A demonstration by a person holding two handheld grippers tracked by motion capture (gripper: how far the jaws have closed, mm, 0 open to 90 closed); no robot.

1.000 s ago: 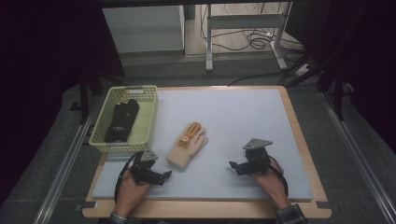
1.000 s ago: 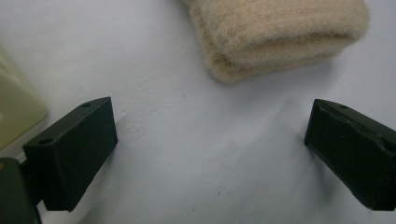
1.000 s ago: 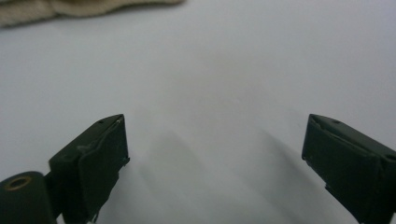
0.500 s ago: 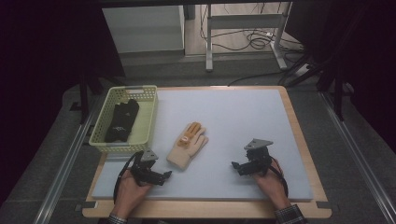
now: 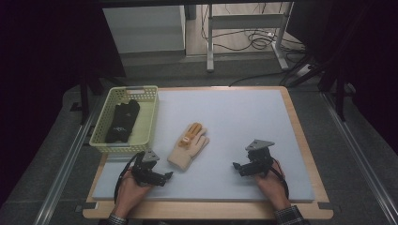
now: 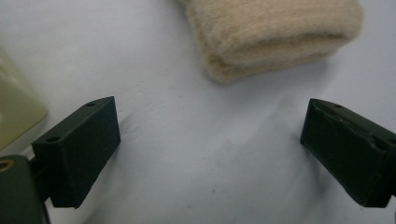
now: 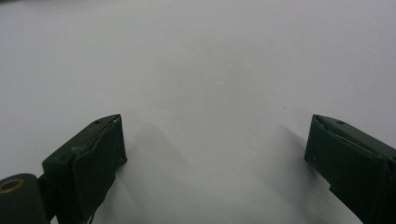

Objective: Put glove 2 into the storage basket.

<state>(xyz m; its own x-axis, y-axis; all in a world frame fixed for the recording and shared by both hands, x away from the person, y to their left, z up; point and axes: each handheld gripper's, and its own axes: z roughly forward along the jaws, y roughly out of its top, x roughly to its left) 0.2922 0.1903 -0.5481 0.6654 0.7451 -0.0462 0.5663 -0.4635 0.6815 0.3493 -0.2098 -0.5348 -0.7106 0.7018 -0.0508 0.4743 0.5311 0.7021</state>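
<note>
A beige glove (image 5: 189, 144) with orange fingertips lies flat on the white mat (image 5: 244, 117), left of centre. Its knitted cuff (image 6: 275, 35) sits just ahead of my left gripper (image 6: 210, 154), whose jaws stand wide apart with nothing between them. In the high view the left gripper (image 5: 165, 177) rests low on the mat right beside the cuff. My right gripper (image 5: 237, 167) sits at the front right of the mat, apart from the glove. Its jaws are spread wide over bare mat in the right gripper view (image 7: 215, 163).
A pale yellow basket (image 5: 149, 111) at the mat's left edge holds dark folded gloves (image 5: 123, 121). Its corner (image 6: 14, 112) shows at the left of the left gripper view. A wooden table rim (image 5: 300, 131) frames the mat; cables and desk legs lie beyond.
Both grippers have shifted only slightly; the left one has edged a little toward the glove's cuff. The glove and basket have not moved.
</note>
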